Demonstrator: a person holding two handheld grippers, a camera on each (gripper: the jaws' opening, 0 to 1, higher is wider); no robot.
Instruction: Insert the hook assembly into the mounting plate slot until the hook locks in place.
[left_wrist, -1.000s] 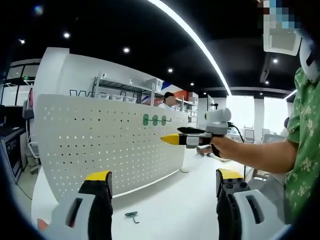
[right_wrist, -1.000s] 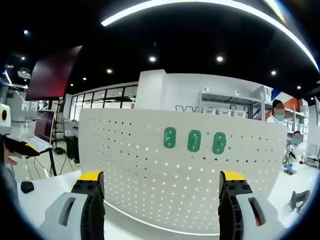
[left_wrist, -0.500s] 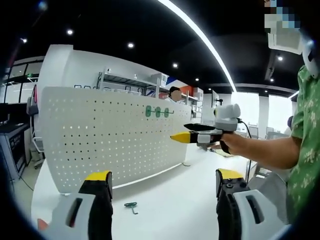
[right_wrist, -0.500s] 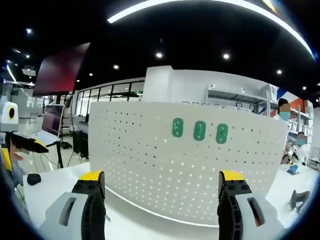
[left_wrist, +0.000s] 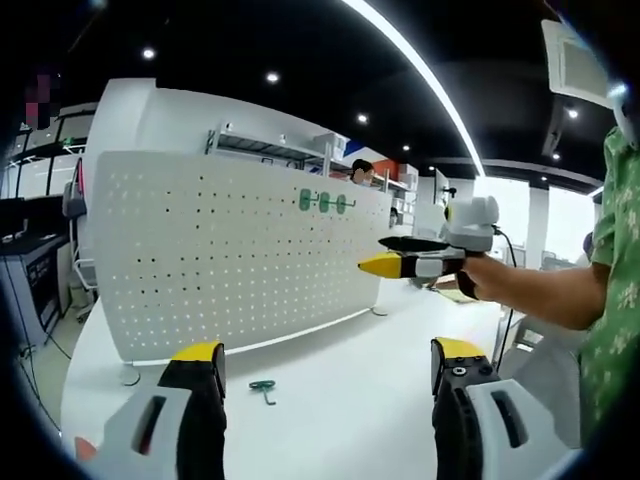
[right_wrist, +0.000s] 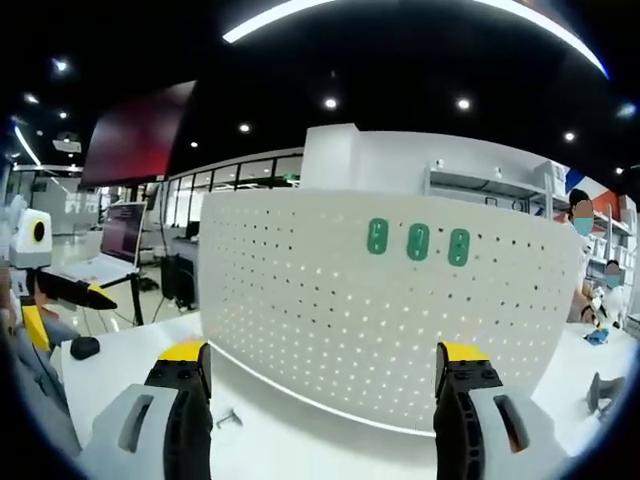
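Claws: my left gripper (left_wrist: 320, 385) and right gripper (right_wrist: 325, 385) both gape wide, holding nothing | pegboard (right_wrist: 400, 310) stands upright on the white table (left_wrist: 340, 390), at 12 o'clock ahead of my right claw | three green plates (right_wrist: 418, 241) sit high on it | small green hook (left_wrist: 264, 389) lies on the table between my left jaws.

The upright white perforated pegboard (right_wrist: 390, 310) walls off the far side of the white table (left_wrist: 350, 400). In front of it the tabletop lies open, apart from a small green hook (left_wrist: 264, 388) near its base.
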